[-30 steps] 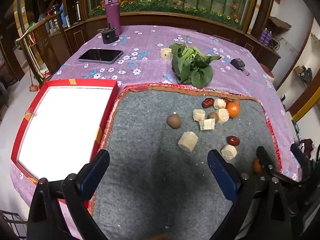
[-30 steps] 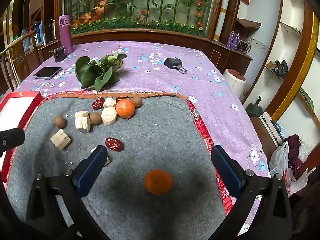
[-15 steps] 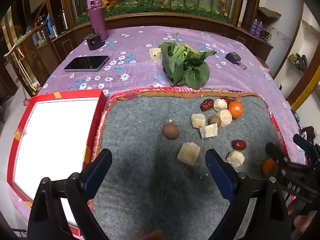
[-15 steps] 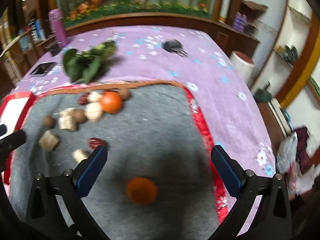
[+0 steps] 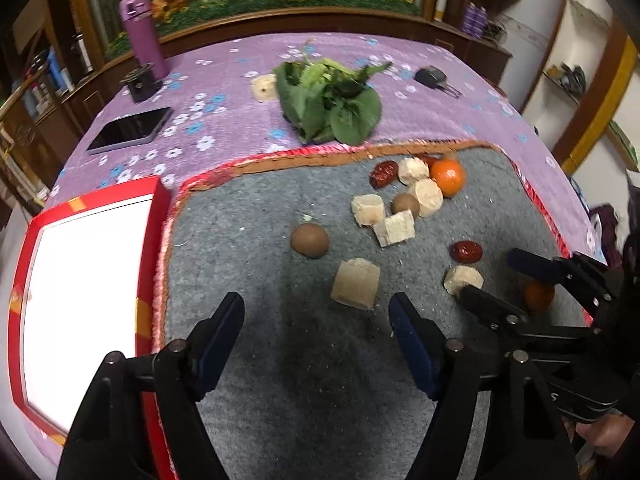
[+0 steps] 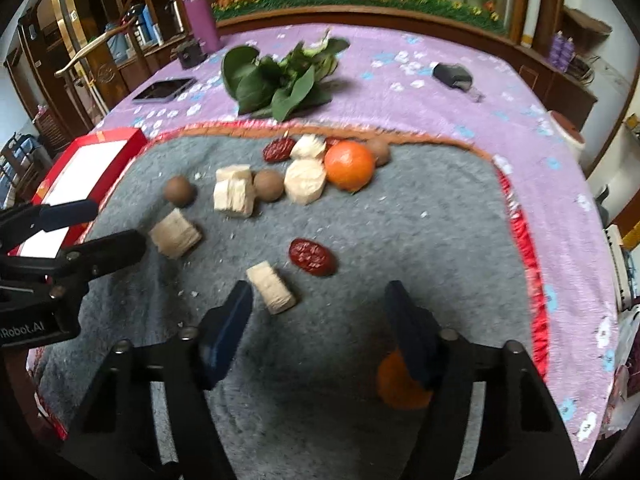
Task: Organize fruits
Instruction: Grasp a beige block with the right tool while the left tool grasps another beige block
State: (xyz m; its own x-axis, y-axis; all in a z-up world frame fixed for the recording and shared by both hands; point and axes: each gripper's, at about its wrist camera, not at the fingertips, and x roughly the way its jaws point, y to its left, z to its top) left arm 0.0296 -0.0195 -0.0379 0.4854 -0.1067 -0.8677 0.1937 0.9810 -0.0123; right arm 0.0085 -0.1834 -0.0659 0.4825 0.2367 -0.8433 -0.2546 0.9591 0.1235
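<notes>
On the grey mat (image 5: 280, 360) lie two oranges, red dates, brown round fruits and pale cut chunks. One orange (image 6: 349, 165) sits in the far cluster. A second orange (image 6: 394, 384) lies low, partly behind my right gripper's right finger (image 6: 408, 332). My right gripper (image 6: 318, 320) is open, just short of a pale chunk (image 6: 272, 287) and a red date (image 6: 313, 257). My left gripper (image 5: 316, 332) is open and empty above bare mat, short of a pale chunk (image 5: 356, 283) and a brown fruit (image 5: 310, 240).
A red-rimmed white tray (image 5: 88, 280) stands left of the mat. Leafy greens (image 5: 332, 104), a phone (image 5: 130, 130), a purple bottle (image 5: 143, 34) and a car key (image 5: 434, 78) lie on the purple floral cloth behind. The table edge drops off at right.
Both grippers moved forward and lower over the mat. The right one swung left, so the near orange now sits by its right finger instead of centred between the fingers.
</notes>
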